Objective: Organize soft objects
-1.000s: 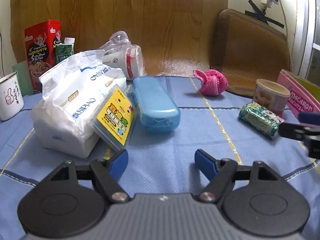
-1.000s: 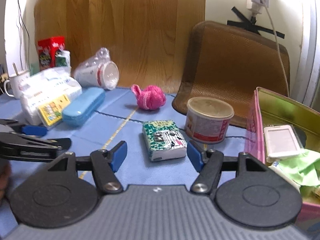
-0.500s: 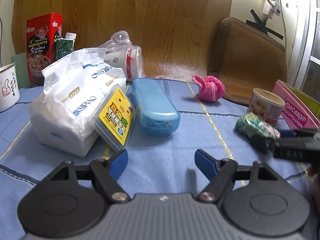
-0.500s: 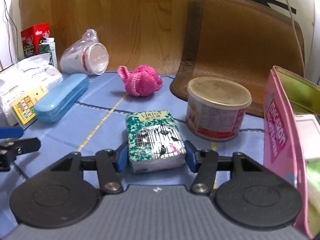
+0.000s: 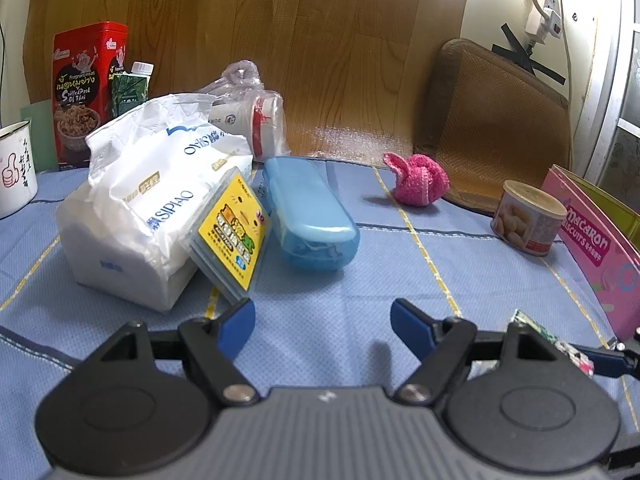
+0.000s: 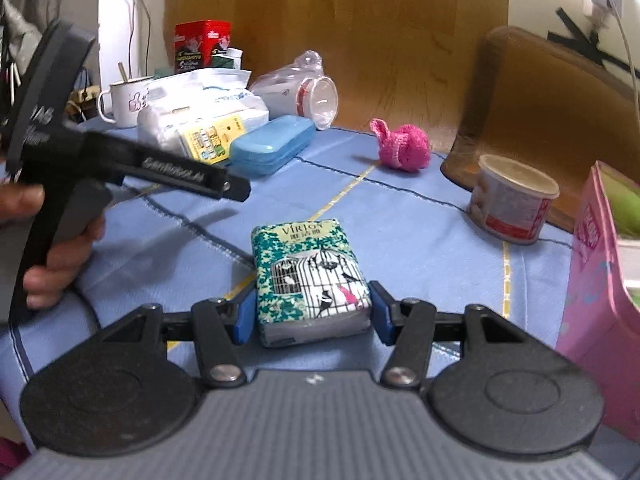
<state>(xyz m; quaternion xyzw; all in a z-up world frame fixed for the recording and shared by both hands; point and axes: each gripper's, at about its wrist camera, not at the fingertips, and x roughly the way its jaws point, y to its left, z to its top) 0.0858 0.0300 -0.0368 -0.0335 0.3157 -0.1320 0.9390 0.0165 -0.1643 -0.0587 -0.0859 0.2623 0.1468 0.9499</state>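
Tissue pack [image 6: 310,276], printed with a teal birdcage pattern, is lying between the blue pads of the right gripper [image 6: 312,312], at 6 o'clock in the right wrist view. Both pads are pressing on the long sides of the pack near its closest end, so the jaws are standing partly closed on it. The pack appears to be resting on the blue tablecloth [image 6: 420,240], though the view cannot confirm it.

Left gripper [image 5: 322,326] is standing wide open with nothing between its pads, hovering over bare cloth at 6 o'clock in its own view. A corner of the pack is showing at 4 o'clock there.

Handling judgement: the pack is probably light and compressible, with a slick film wrapper. Side walls are likely giving under pressure, so a moderate squeeze across the narrow width is advisable; the present hold, near one end, may be letting the far end droop. A grip closer to the middle would be carrying it more level.

Pink macaron tin [image 6: 600,280] is standing open at 3 o'clock, near the pack. The pink knitted piece [image 6: 404,148] is lying at 1 o'clock, well apart.
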